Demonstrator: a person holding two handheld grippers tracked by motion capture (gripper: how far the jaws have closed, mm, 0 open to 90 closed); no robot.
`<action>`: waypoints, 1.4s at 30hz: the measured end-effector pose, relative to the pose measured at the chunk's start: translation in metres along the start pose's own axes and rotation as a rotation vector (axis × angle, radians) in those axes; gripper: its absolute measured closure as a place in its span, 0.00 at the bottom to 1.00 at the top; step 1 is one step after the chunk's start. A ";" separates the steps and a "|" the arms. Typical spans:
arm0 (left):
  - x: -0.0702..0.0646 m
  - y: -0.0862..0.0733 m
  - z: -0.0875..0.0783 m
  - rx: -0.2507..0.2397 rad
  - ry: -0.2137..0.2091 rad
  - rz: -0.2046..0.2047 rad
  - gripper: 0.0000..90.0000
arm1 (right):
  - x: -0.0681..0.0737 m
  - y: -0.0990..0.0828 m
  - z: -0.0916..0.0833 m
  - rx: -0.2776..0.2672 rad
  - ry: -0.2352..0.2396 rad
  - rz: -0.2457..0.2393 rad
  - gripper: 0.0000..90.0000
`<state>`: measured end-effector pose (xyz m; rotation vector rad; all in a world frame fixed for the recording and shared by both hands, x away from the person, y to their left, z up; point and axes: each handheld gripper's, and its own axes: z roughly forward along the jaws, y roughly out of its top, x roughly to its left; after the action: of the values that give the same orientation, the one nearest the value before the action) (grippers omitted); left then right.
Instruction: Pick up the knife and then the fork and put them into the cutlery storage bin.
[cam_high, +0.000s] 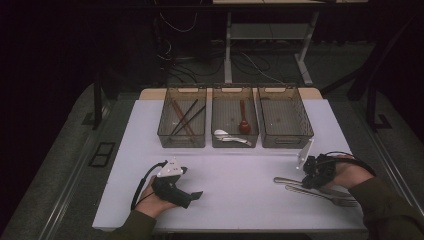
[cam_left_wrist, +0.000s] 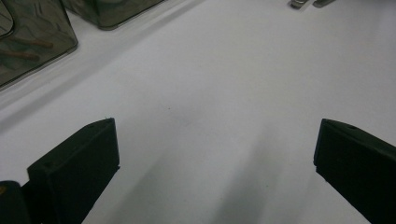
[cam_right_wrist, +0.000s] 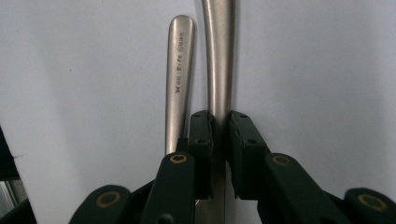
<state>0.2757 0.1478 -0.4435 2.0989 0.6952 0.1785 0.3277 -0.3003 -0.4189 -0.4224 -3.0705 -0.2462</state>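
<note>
Nearest, at 4 o'clock on the white surface (cam_high: 235, 190), the right gripper (cam_right_wrist: 219, 135) pinches a metal handle (cam_right_wrist: 219, 56) — a second handle (cam_right_wrist: 180, 79) lies just beside it. At 8 o'clock the left gripper (cam_high: 187, 192) rests, jaws spread. Farther, at 12 o'clock — three bins (cam_high: 285, 142).

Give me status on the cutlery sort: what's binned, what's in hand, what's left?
Done: chopsticks lie in the left bin, two spoons in the middle bin. The right bin looks empty. In hand: the right gripper is clamped on one metal handle, which lies on the table. Left: a second handle beside it. The left gripper rests open.
</note>
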 end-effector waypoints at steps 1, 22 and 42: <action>0.000 0.000 0.000 0.000 0.000 0.000 0.00 | -0.001 0.000 0.000 0.001 0.000 0.000 0.89; 0.000 0.000 -0.001 0.000 -0.004 0.004 0.00 | -0.014 -0.003 -0.014 -0.158 -0.067 0.097 0.89; 0.001 0.000 -0.001 -0.014 -0.019 0.008 0.00 | -0.024 -0.014 -0.043 -0.476 -0.191 0.303 0.89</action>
<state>0.2755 0.1493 -0.4431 2.0872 0.6729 0.1676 0.3475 -0.3273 -0.3797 -0.9681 -3.0397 -0.9799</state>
